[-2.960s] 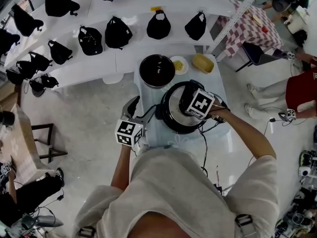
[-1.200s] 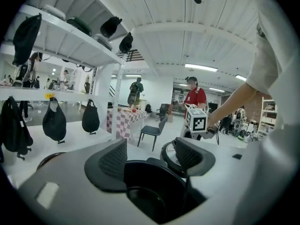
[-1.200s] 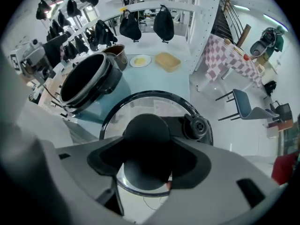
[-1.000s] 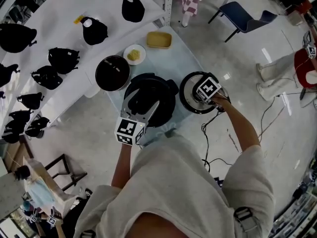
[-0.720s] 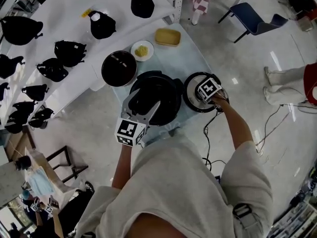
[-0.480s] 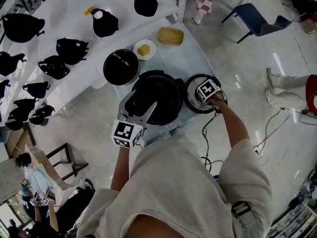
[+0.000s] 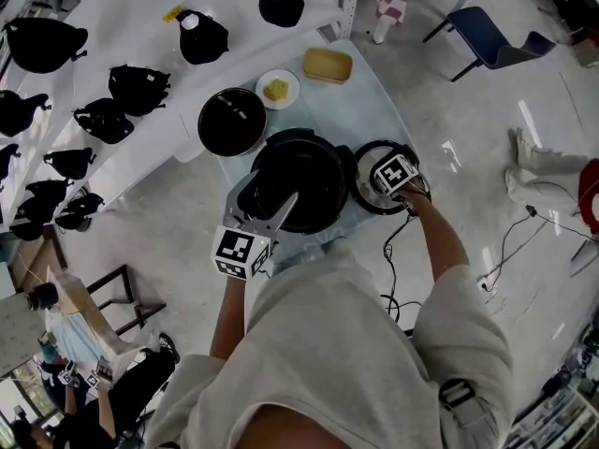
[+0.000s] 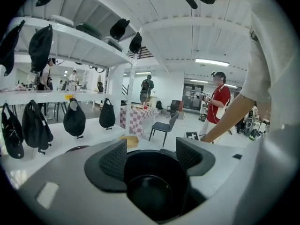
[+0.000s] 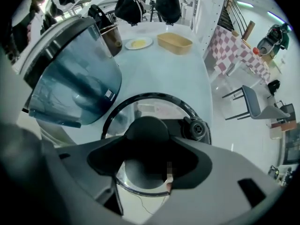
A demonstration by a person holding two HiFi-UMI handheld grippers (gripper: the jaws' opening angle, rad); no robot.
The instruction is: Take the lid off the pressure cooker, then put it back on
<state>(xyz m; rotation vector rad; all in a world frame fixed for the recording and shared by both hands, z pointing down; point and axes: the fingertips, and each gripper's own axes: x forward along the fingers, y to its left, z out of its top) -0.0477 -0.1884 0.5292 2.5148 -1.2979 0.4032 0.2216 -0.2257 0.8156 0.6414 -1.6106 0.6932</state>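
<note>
The pressure cooker point(image 7: 304, 171) stands open at the centre of the pale table point(image 7: 379, 120), with its black interior exposed. The lid point(image 7: 366, 191) is off the cooker and lies just beside it, on its right in the head view, low at the tabletop. Contact with the surface cannot be confirmed. The right gripper point(image 9: 145, 162) points straight down onto the lid. Its 2 jaws are closed on the black knob point(image 9: 147, 131) at the lid's centre, 1 on each side. The lid's glass and black rim, with 1 valve point(image 9: 197, 129), show around the jaws. The left gripper point(image 8: 152, 156) is at the cooker's near-left rim, tilted slightly downward. Its 2 jaws stand apart and grip nothing, and the cooker's dark bowl shows between and beyond them. Behind the cooker on the same table are 1 dark round vessel point(image 7: 232, 122), 1 small plate point(image 7: 278, 89) with yellow food, and 1 yellow tray point(image 7: 328, 65).
</note>
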